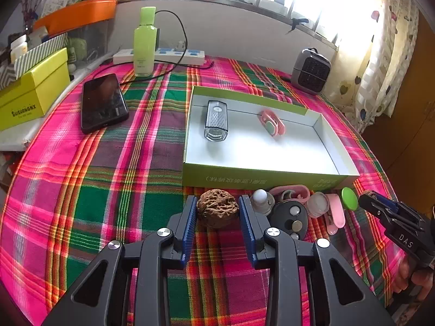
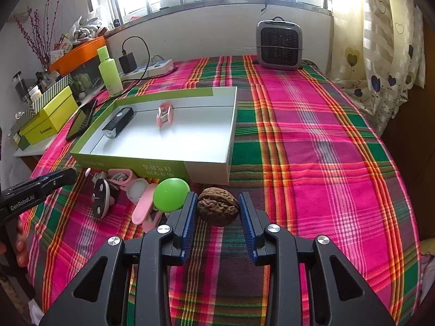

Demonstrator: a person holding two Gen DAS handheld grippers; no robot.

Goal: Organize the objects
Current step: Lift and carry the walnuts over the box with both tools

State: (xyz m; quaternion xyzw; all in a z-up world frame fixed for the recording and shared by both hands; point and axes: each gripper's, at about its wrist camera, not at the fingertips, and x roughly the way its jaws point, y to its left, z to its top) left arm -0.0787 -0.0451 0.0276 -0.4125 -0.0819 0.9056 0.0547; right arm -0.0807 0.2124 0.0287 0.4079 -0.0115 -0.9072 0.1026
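Nearest, a walnut [image 1: 217, 208] is clamped between the left gripper's [image 1: 217, 212] pads at lower centre; another walnut [image 2: 218, 209] is likewise clamped by the right gripper [image 2: 218, 212]. Farther up, a box [image 1: 261, 182] is seen holding a light [image 1: 215, 120] and a pink clip [image 1: 271, 122].

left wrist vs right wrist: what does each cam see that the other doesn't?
Left wrist only: the left tool gripping its own walnut, and the phone with its screen in full view.

Right wrist only: the right tool gripping a second walnut, and the black charger on the power strip.

Both: the open box holding a small torch and a pink item, the green bottle, the heater and the plaid cloth.
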